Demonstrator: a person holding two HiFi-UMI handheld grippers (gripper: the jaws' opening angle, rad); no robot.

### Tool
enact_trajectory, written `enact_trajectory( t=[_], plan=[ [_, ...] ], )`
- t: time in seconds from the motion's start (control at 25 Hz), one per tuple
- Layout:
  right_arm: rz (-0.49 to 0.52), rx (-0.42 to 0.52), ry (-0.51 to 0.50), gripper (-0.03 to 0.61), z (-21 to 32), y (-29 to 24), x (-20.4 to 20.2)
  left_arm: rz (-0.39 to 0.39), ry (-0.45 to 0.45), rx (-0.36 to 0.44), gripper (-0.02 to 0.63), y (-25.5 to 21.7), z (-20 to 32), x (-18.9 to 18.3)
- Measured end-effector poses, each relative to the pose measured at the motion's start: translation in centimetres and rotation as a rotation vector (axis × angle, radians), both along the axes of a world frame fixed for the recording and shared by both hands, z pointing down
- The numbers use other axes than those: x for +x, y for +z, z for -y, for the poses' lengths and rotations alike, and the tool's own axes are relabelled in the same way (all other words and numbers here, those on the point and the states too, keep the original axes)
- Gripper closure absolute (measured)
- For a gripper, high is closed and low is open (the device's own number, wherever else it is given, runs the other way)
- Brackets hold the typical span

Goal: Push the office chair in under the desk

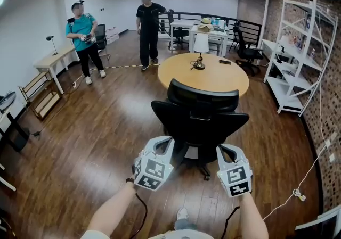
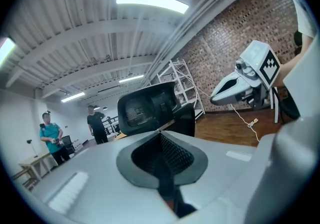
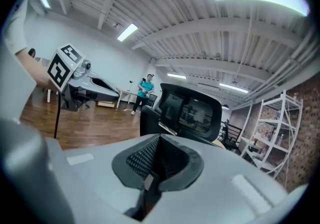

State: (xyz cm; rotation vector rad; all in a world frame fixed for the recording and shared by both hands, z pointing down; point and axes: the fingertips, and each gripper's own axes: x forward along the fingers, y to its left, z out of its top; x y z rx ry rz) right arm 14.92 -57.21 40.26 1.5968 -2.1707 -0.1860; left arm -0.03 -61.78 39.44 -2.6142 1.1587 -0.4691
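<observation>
the black office chair [image 1: 200, 118] stands on the wooden floor [image 1: 96, 126] with its back to the camera, facing the round wooden table [image 1: 213, 75]. from the head view its headrest overlaps the table's near edge, and most of the seat and base sit out on the floor in front of the table. a small lamp [image 1: 200, 49] with a white shade stands on the table top. the left gripper [image 1: 164, 143] and the right gripper [image 1: 224, 150] are held low behind the chair, one at each side of its backrest; whether either touches it cannot be told. in the left gripper view the jaws are pressed together with nothing between them, and the chair's headrest [image 2: 150, 106] shows just beyond. the right gripper's jaws are likewise closed on nothing, with the chair ahead. two people stand well apart from the chair at the far side of the room, one in a teal shirt [image 1: 82, 33], one in black [image 1: 149, 19]. white shelving [image 1: 298, 51] lines the brick wall on the right.
</observation>
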Motion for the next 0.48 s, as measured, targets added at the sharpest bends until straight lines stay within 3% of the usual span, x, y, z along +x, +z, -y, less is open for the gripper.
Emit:
enact_trajectory(
  t=[0.28, 0.48],
  plan=[
    [0.261, 0.021, -0.021, 0.580, -4.8, -0.8, -2.3, -0.240, 0.046, -0.085, 0.597, -2.1, -5.7, 1.2],
    [0.309, 0.020, -0.012, 0.580, -7.2, -0.6, -2.7, -0.340, 0.058, -0.151, 0.597, -2.5, -8.8, 1.8]
  ],
)
